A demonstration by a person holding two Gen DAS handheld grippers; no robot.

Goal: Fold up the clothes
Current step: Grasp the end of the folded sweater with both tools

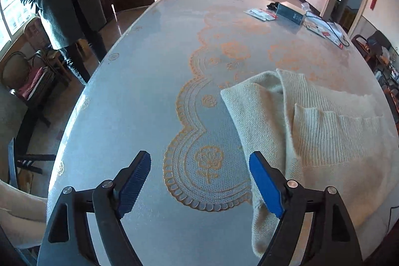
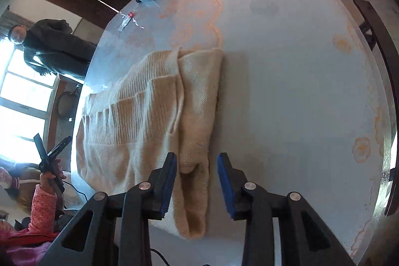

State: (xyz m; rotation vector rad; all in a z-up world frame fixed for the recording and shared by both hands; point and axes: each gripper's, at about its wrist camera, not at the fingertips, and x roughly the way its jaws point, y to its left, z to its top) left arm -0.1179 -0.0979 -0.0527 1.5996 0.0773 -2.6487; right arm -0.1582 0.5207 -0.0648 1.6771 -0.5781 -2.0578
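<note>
Evidently we are working over a cream ribbed-knit sweater [image 2: 139, 116] that is lying flat on the pale blue tabletop with orange lace print [image 1: 154, 81], one side panel or sleeve [image 2: 199, 101] already turned in along its length so a straight folded edge is facing the bare cloth. Our right claw [image 2: 197, 178] is hovering with its blue pads spread wide on either side of the narrow end of that folded strip, gripping nothing. Our left claw [image 1: 199, 181] is likewise standing wide and empty, its right pad just at the sweater's [image 1: 299, 131] near edge, the rest of it over bare tabletop. We are judging this a partly folded garment, though whether the next fold is the other side or the crosswise one we cannot settle from these views. For any grasp here, we are wanting to catch both knit layers together close to the corner, keep the two claws level with each other, and lift only enough to clear, since loose knit sags and drags the fold line askew.
</note>
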